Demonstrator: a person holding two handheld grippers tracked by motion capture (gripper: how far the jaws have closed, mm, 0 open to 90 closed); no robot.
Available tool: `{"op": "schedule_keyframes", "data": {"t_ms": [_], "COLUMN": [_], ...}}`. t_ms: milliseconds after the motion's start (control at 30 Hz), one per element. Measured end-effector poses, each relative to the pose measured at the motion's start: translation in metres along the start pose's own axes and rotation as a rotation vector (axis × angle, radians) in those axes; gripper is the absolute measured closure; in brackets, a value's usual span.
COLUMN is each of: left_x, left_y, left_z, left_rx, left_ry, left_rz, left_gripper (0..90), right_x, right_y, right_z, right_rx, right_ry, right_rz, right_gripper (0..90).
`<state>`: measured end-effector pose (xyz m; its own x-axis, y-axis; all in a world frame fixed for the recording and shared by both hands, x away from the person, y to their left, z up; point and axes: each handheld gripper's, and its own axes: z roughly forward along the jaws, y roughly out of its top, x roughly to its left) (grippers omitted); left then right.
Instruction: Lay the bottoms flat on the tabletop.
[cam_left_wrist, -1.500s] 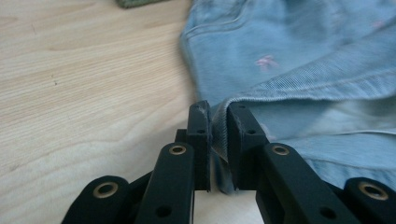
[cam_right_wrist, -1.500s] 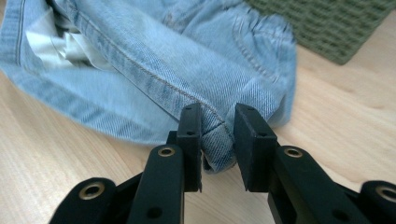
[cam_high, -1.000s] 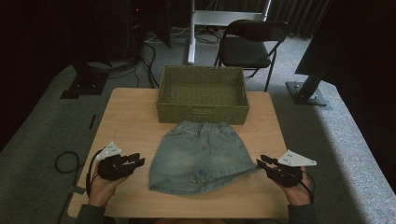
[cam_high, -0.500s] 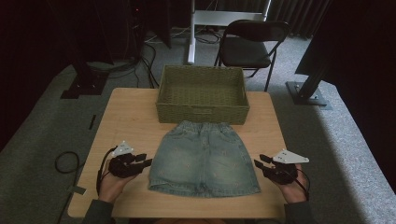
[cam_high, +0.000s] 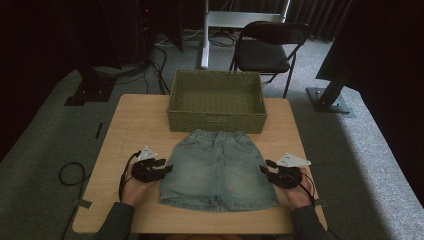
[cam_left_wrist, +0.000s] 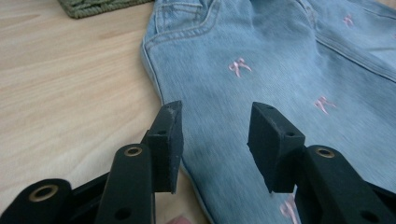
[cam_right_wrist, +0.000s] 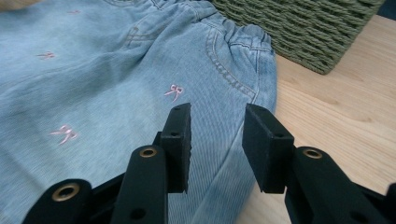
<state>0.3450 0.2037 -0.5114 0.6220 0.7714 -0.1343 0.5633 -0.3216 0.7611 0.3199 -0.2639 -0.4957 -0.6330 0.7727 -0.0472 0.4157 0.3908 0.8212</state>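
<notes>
Skirt (cam_high: 218, 170) flat at counter (cam_high: 135, 120) centre, basket (cam_high: 216, 100) behind; left gripper (cam_high: 161, 168) and right gripper (cam_high: 267, 169) at its side hems, fingers spread, just opening, gripping nothing.

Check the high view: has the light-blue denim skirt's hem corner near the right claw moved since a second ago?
Yes. The light-blue denim skirt had its right hem corner pulled out toward the right claw; that corner now lies flat, drawn back in, farther from the table's right edge.
</notes>
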Motion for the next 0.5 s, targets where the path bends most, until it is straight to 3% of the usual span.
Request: {"op": "schedule_keyframes", "data": {"t_ms": [167,200,500], "left_x": [0.002,0.005,0.010], "left_y": [0.003,0.004,0.004], "left_z": [0.009,0.014,0.026], "left_rx": [-0.014,-0.022,-0.024], "left_ry": [0.023,0.018,0.042], "left_rz": [0.004,-0.018,-0.022], "left_gripper": [53.0,53.0,52.2], "right_x": [0.000,0.000,-0.004], "right_y": [0.001,0.001,0.000], "right_z": [0.014,0.016,0.028], "right_rx": [0.014,0.014,0.015], "right_ry": [-0.012,-0.012,-0.031], "right_rz": [-0.008,-0.009,0.017], "right_gripper": [61.4,61.4,59.9]}}
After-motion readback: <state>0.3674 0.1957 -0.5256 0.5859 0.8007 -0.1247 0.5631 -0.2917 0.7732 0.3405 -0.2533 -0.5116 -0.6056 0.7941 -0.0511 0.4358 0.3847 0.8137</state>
